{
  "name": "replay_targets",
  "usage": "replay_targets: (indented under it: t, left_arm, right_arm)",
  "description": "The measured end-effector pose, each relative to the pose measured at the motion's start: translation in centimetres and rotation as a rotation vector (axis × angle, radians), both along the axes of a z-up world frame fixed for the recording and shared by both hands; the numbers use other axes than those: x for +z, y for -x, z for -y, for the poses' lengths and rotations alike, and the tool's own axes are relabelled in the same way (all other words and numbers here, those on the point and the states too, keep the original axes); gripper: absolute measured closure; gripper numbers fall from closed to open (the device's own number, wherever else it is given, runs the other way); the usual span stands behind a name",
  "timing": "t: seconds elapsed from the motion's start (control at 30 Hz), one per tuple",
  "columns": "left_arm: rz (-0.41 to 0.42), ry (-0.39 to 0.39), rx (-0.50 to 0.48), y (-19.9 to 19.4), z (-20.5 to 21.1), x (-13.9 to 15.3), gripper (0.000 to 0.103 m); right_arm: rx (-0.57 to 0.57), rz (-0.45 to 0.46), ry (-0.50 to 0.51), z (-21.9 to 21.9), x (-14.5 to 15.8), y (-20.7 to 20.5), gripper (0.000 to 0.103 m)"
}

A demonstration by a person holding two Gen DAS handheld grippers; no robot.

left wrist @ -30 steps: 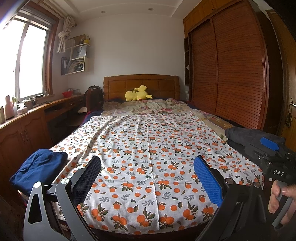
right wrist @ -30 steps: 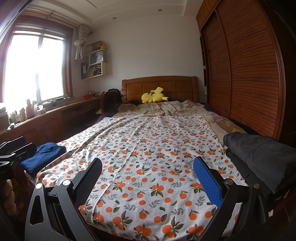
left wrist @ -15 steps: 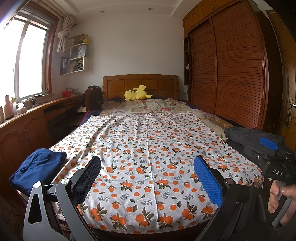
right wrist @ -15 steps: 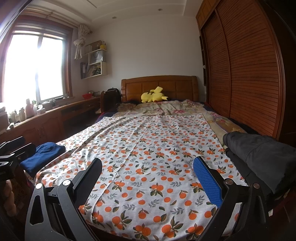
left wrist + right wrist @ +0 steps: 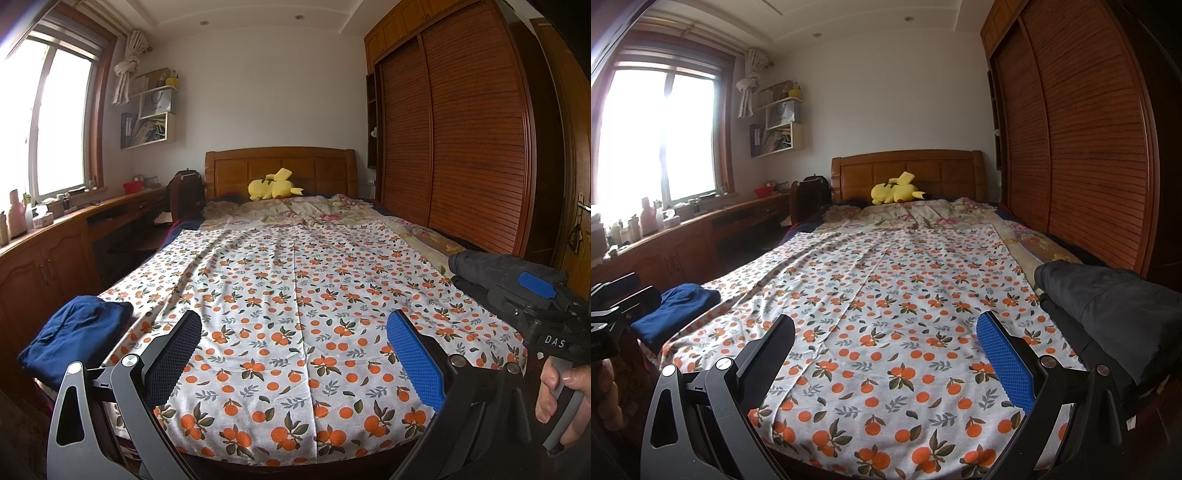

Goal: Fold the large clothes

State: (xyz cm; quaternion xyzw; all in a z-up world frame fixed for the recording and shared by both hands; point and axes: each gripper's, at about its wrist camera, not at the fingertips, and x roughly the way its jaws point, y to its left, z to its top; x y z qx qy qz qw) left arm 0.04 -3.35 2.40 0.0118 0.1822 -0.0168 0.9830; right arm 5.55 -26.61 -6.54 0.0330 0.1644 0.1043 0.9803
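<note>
You are standing at the foot of the bed [image 5: 424, 236] with both claws spread wide and empty, so nothing is gripped yet and the step in hand looks like choosing which garment to take first. Your left claw [image 5: 295, 354] hovers over the near end of the orange-print sheet [image 5: 295, 288], and your right claw [image 5: 886, 350] hangs over the same cloth a little to the right. The clothes to fold lie at the two near corners: a dark blue garment [image 5: 74, 336] bunched at the left edge of the bed, and a dark grey garment [image 5: 1108, 306] heaped at the right edge, just beside your right claw. Judging by reach, the grey one is the easier start. Bring each claw down on a separate edge of the fabric, such as a shoulder or hem, rather than into the middle of the heap, and close on one layer only. Lift it clear, then spread it flat on the open middle of the sheet before any fold. Take care not to pinch the sheet along with the garment, or it will drag and wrinkle your working surface.
</note>
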Motion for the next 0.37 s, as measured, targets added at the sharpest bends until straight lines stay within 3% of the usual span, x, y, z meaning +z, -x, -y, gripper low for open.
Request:
replay_targets:
  t: [0.37]
  left_arm:
    - [0.0,-0.005,0.005,-0.05,-0.17,-0.13,0.002]
  right_arm:
    - [-0.001,-0.002,-0.001,0.13,-0.13,-0.04,0.008]
